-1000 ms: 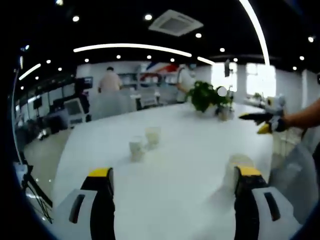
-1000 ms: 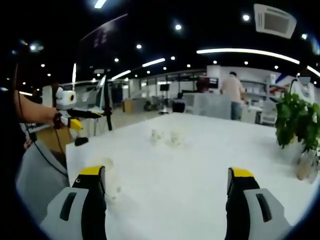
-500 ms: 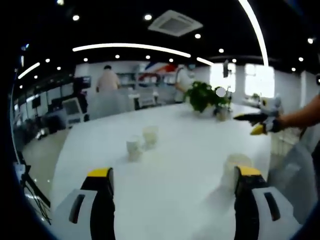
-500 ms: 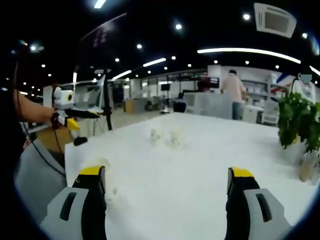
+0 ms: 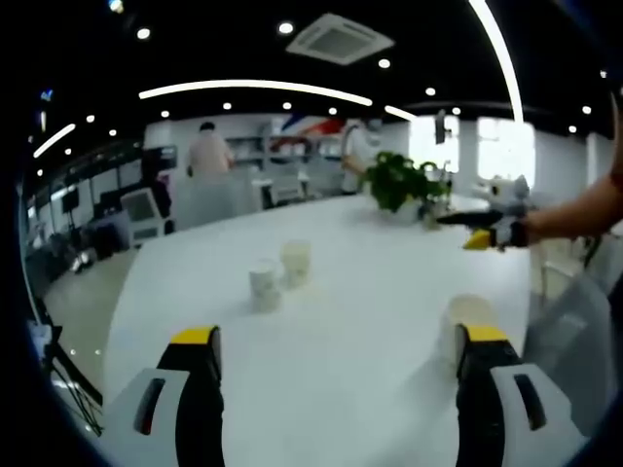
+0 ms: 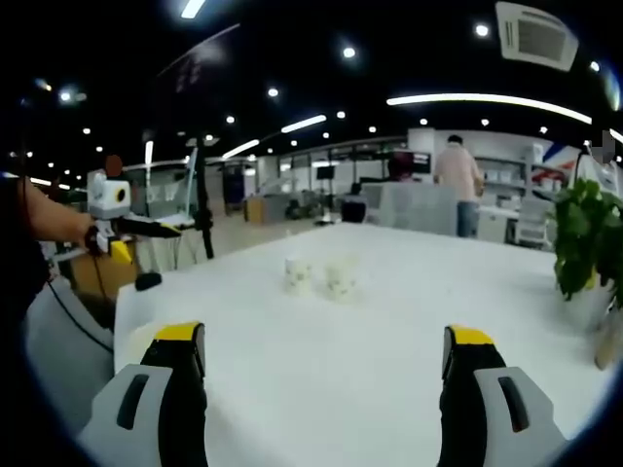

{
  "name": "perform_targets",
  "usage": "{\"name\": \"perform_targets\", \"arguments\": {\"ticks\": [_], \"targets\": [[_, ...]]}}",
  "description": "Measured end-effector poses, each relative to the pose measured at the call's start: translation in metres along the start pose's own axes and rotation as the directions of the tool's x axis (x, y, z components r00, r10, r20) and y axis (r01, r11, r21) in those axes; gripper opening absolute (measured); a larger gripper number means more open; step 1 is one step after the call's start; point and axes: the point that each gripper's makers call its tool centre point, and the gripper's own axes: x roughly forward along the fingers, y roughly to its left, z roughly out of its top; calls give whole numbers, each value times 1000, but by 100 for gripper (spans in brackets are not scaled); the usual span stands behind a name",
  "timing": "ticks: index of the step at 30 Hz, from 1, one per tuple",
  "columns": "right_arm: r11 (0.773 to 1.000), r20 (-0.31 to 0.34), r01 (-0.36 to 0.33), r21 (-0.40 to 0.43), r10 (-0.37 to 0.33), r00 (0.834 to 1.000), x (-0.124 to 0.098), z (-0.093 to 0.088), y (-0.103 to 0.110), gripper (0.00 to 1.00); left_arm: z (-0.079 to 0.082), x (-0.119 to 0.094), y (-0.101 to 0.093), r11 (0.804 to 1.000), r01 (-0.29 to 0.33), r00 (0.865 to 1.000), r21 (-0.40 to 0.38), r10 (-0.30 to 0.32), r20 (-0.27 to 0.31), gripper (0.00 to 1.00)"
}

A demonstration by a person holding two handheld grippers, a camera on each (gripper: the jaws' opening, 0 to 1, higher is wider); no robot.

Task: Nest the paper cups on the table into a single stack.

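Both the left gripper (image 5: 336,375) and right gripper (image 6: 321,375) hover empty with jaws apart above the white desk (image 5: 370,292), apparently at the approach step, so next one must reach a paper cup (image 5: 264,288).

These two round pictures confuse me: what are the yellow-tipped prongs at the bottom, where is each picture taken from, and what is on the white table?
A person holds a hand-held gripper in each hand, and a fisheye camera rides on each one, looking forward along its two jaws. The prongs you see are those jaws, standing wide apart and holding nothing: the left hand-held gripper in the left gripper view, the right hand-held gripper in the right gripper view. Each view also catches the other tool held out at the side.

On the white table stand two paper cups close together, and a third cup near the left tool's jaw. A potted plant sits at the far end. People stand in the office behind.
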Motion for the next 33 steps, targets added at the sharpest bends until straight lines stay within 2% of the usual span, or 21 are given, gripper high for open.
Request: {"name": "perform_targets", "arguments": {"ticks": [8,15,21,24,28,33], "targets": [[999,0,-28,-27,28,1000,28,7,-11,100,-4,4,1,1000,-4,1000,7,4,-18,99],[998,5,-51,-41,51,999,64,17,-25,100,-1,5,6,1000,-18,1000,8,18,-18,99],[997,15,-68,-39,69,997,88,23,-28,100,1,7,10,1000,-29,999,6,29,-12,99],[996,18,-82,-37,82,996,100,27,-27,100,-1,6,13,998,-46,999,31,46,-9,99],[993,17,-101,-56,102,995,119,32,-29,100,-7,5,16,998,-58,998,-2,58,-28,99],[991,13,-114,-69,115,993,145,35,-35,100,-10,5,17,998,-57,998,-4,56,-31,99]]}}
